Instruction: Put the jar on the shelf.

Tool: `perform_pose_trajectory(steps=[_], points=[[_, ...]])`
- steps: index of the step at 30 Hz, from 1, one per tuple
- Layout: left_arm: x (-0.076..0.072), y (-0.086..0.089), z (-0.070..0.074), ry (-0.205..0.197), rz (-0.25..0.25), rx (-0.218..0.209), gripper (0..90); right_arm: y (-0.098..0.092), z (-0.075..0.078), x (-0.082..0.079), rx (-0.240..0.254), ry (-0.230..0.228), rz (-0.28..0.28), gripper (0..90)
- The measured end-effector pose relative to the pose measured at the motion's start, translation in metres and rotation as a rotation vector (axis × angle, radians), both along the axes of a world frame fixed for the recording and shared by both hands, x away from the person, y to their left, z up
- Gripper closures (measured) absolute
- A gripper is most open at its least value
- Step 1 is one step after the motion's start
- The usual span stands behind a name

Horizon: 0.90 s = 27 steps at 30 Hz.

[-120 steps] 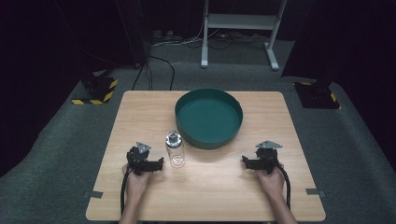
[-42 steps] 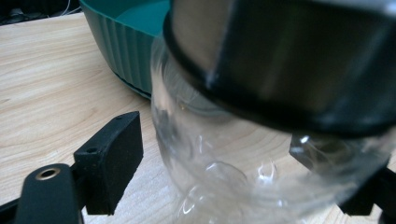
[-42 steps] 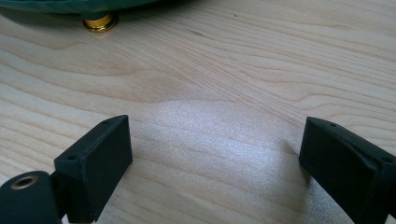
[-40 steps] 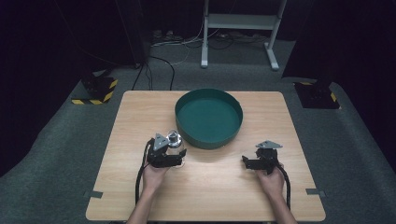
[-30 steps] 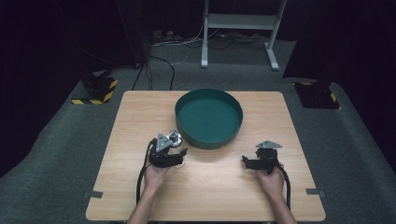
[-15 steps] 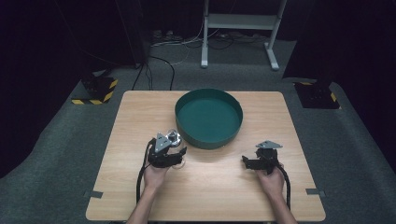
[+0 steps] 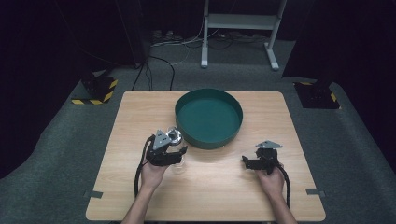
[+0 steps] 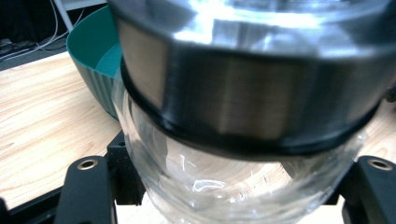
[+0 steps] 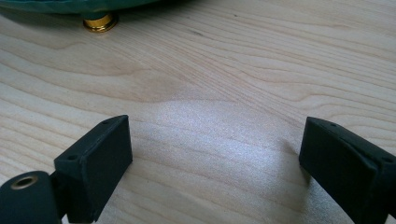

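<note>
A clear glass jar [image 7: 176,158] with a silver metal lid [image 7: 174,136] is held upright in my left gripper [image 7: 180,156], a little above the wooden table [image 7: 140,116], just left of the green bowl [image 7: 208,117]. In the left gripper view the lid [image 8: 252,84] and the glass body [image 8: 224,186] loom close, with the black fingers [image 8: 88,186] pressed on the glass from both sides. My right gripper [image 7: 254,161] rests on the table right of the bowl. Its jaws [image 9: 215,163] stand open over bare wood.
The round green bowl is empty and sits at the middle back of the table. Its underside and a gold foot [image 9: 99,22] lie ahead of the right gripper. Cables trail from both grippers toward the table's front edge.
The jar stood free on the table to the right of the left gripper. That gripper moved onto it, shut on it and has raised it slightly. The right gripper has not moved.
</note>
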<state>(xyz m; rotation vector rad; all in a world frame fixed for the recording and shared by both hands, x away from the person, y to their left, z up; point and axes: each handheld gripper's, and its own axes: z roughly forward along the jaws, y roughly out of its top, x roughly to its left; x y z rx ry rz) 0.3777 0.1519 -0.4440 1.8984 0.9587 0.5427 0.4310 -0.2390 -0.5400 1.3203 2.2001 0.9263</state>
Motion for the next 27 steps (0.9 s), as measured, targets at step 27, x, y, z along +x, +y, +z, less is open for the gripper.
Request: perform_pose_trajectory(steps=[27], points=[[0.013,-0.003,0.051,0.011,-0.086,-0.045,31.1,0.000,0.000,0.000,0.000,-0.001,0.000,9.5]])
